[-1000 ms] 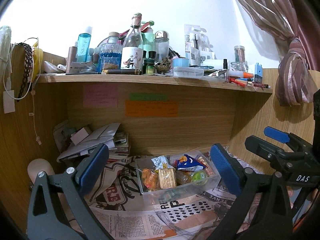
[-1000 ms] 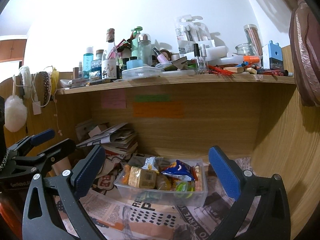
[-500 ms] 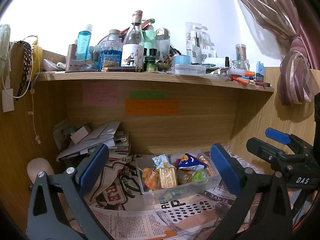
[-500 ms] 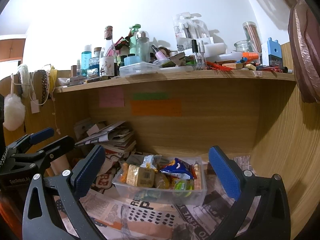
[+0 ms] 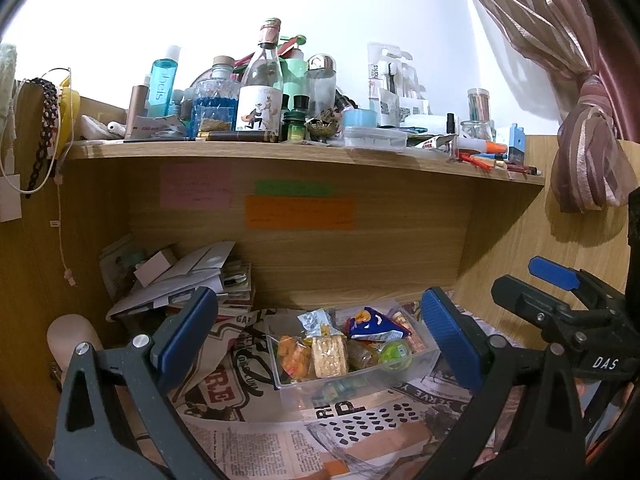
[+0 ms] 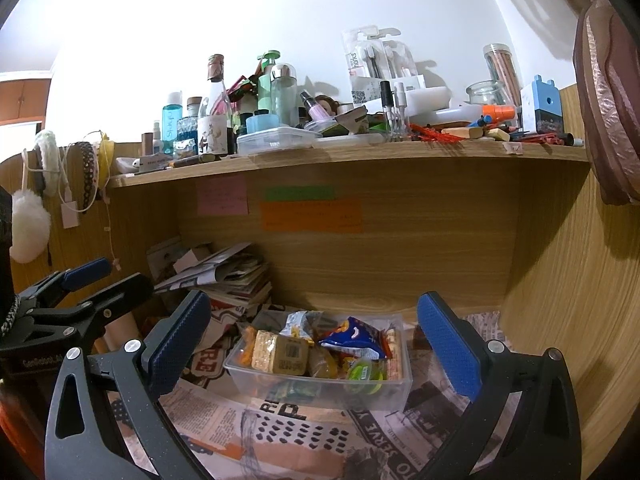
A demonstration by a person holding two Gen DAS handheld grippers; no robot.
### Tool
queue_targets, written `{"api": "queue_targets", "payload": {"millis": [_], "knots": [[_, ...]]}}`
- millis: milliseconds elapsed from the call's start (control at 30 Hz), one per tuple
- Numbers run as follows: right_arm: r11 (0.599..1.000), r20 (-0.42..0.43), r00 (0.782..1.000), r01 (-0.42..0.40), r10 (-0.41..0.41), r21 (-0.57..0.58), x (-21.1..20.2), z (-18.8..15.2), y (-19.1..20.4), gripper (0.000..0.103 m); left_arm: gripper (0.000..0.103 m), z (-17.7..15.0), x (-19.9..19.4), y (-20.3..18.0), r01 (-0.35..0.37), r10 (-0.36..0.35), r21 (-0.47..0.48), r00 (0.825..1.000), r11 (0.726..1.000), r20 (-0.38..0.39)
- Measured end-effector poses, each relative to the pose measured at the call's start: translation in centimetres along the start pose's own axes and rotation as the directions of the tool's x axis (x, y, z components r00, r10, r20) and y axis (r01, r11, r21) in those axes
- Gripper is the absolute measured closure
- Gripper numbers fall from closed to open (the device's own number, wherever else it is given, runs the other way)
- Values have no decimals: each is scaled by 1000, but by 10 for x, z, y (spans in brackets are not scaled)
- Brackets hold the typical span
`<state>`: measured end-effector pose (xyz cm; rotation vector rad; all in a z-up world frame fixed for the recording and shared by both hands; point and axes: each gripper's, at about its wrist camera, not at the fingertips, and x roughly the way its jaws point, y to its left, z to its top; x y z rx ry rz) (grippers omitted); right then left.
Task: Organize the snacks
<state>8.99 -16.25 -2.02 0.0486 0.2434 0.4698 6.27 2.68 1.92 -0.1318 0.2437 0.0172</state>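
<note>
Snack container [image 5: 356,376]: clear plastic tub, packed with a blue chip bag [image 5: 374,325], wrapped crackers [image 5: 329,355] and a green cup [image 5: 394,353].
Location: on newspaper [image 5: 248,444], centre of the lower shelf, near its far wall.
Left gripper [image 5: 320,322]: spread wide, empty.
Right gripper [image 6: 314,326]: spread wide, empty.
Right view only: a white puff [image 6: 28,226], probably a duster, hanging at far left.

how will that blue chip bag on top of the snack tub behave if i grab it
The blue chip bag looks puffy and crinkled, so it is probably light and will crush between the fingers. Its glossy film may be slippery. It lies loose atop the other snacks in the clear tub, so it should lift free easily.
</note>
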Motion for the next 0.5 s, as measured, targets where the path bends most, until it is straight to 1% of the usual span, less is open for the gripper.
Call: {"api": "queue_targets", "payload": {"millis": [267, 500], "knots": [[1000, 1, 1000, 4, -4, 7, 0, 0, -1, 0, 0, 0, -1, -5, 22, -22, 21, 1000, 1000, -1], [1000, -4, 1000, 5, -5, 6, 1, -2, -1, 0, 0, 0, 3, -3, 30, -30, 7, 999, 1000, -14]]}}
